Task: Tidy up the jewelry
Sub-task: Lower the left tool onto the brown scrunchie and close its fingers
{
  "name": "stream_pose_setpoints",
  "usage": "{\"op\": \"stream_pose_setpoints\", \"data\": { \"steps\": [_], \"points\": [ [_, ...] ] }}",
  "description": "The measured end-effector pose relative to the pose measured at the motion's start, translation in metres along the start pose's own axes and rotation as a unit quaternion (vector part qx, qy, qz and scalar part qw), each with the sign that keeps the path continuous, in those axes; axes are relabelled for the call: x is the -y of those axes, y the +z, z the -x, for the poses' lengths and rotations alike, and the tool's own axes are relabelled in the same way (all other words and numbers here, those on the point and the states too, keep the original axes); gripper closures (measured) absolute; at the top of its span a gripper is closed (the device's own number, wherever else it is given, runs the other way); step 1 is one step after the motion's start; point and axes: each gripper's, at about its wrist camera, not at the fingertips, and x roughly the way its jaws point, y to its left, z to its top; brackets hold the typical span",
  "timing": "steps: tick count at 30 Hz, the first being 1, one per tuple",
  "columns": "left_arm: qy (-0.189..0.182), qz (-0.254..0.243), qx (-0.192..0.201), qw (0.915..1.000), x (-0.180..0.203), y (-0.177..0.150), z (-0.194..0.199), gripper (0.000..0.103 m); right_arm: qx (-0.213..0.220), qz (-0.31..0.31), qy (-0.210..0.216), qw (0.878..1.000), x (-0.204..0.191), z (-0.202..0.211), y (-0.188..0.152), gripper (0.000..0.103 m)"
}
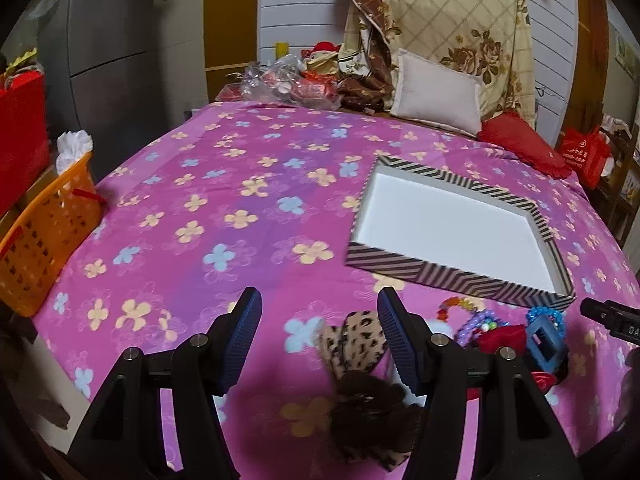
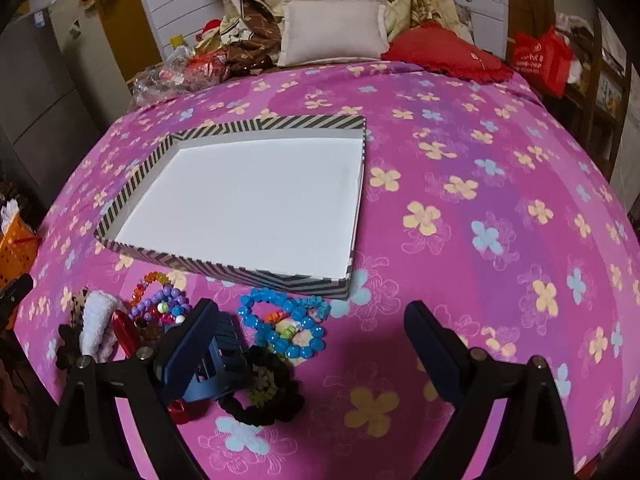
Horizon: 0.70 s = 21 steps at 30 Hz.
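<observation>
Glossy plastic beads (image 2: 289, 330); a matt paper-lined box (image 2: 120, 204); soft printed cloth bedspread (image 2: 480, 200); ribbed gripper pads (image 1: 394, 334); orange plastic basket (image 1: 44, 240).

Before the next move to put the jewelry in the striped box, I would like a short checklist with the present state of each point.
1. Striped box open and nothing in it: ok.
2. Left gripper jaws open, nothing between them: ok.
3. Right gripper jaws open, nothing held: ok.
4. Jewelry in front of the box, none inside yet: blue bead bracelet, purple bead bracelet, black scrunchie: ok.
5. Pieces lie apart for a clean single pick: not ok; the blue hair clip sits under the right gripper's left finger, against the scrunchie.
6. Leopard hair tie free of other items: cannot tell.
</observation>
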Motion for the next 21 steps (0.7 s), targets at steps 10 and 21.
{"op": "stream_pose_setpoints", "data": {
  "steps": [10, 21],
  "points": [
    [-0.039, 0.012, -0.035, 0.9986, -0.026, -0.011, -0.005, 0.052, -0.036, 0.016, 0.052, 0.998, -0.015, -0.005, -0.009, 0.007],
    [-0.077, -0.015, -0.072, 0.9943, -0.017, -0.024, 0.003, 0.052, 0.014, 0.077, 0.088, 0.993, -0.039, 0.021, -0.012, 0.010]
  ]
}}
